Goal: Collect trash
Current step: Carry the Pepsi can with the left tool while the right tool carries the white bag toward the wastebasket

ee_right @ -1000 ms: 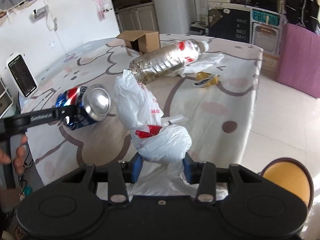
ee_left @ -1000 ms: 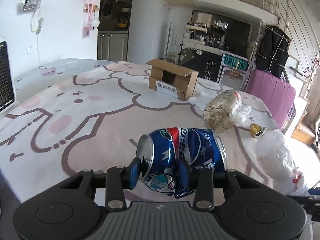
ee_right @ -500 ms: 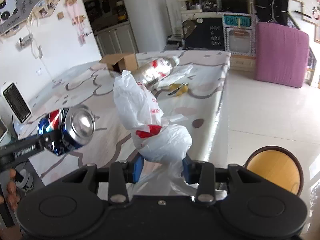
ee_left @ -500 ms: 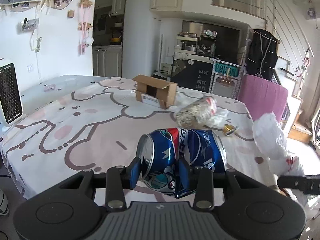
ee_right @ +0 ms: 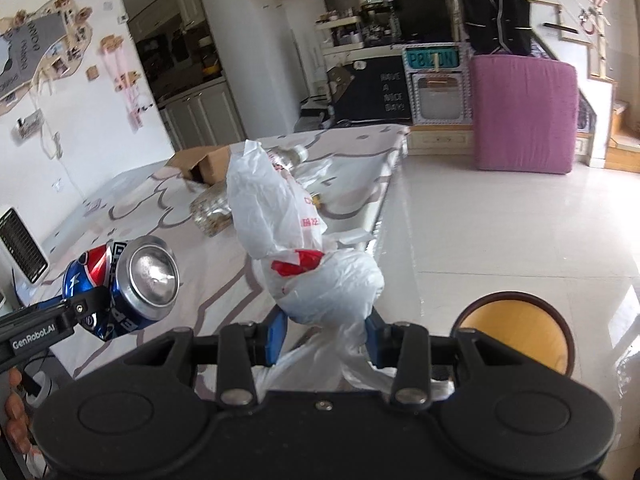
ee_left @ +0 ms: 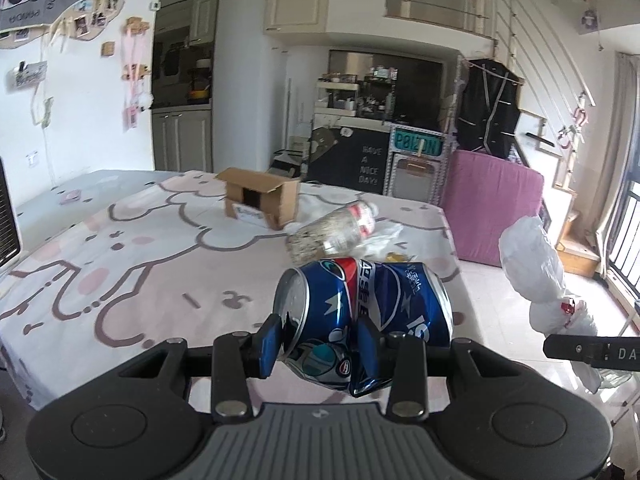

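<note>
Left gripper (ee_left: pixel 318 340): jaws clamped on a dented blue soda can (ee_left: pixel 360 320), held sideways above the bed (ee_left: pixel 120 248). Right gripper (ee_right: pixel 326 338): jaws pinching a crumpled white plastic bag (ee_right: pixel 320 280) with red print, bunched upright.

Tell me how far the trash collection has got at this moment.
Partly done. In hand: the left tool grips a dented blue soda can, and the right tool grips a knotted white plastic bag, both lifted off the table. Left on it: a cardboard box, a plastic bottle and a small yellow scrap. No trash bin shows.
</note>
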`<state>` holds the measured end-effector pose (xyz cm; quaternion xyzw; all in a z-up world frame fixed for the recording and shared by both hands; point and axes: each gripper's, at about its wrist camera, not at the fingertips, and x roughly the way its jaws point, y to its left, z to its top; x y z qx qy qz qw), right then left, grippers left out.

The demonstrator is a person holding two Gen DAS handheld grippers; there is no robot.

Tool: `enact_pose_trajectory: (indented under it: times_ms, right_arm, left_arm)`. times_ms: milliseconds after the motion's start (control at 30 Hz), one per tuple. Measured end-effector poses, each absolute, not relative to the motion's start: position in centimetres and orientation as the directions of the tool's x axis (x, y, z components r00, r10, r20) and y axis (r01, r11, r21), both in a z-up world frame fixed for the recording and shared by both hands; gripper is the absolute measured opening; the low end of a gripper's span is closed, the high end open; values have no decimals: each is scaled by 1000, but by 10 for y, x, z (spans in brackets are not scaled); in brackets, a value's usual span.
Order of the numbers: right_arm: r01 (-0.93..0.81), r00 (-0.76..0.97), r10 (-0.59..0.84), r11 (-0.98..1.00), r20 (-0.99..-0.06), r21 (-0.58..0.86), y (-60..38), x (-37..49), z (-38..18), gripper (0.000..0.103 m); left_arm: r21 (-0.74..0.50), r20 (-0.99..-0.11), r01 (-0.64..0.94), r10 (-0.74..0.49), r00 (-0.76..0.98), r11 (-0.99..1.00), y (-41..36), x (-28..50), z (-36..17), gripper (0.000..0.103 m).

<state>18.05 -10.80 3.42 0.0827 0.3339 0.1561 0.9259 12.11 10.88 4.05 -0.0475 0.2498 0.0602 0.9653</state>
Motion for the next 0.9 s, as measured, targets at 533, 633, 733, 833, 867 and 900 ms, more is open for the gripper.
enact_pose_trajectory:
  times_ms: [533, 633, 733, 833, 867, 900]
  right_arm:
    - [-45, 787, 176, 972, -591, 229, -205, 164, 22, 41]
    - [0, 790, 137, 975, -598, 222, -227, 162, 16, 41]
    - [33, 789, 103, 977, -605, 211, -245, 164, 10, 41]
    - [68, 788, 75, 976, -612, 207, -261, 162, 2, 41]
    - [81, 785, 68, 974, -615, 211, -268, 162, -1, 41]
    - [91, 784, 61, 973, -618, 211, -271, 163, -4, 41]
  left_arm:
    - [-49, -498, 48, -66, 865, 998, 17, 150, 35, 41]
    - [-48, -510, 91, -103, 854, 995, -4, 158, 30, 41]
    - [-45, -522, 129, -133, 842, 991, -26, 166, 25, 41]
    - [-46, -539, 170, -168, 825, 984, -48, 175, 17, 41]
    - [-46, -546, 186, -181, 818, 981, -55, 178, 14, 41]
    - [-47, -552, 198, -191, 812, 979, -61, 180, 11, 41]
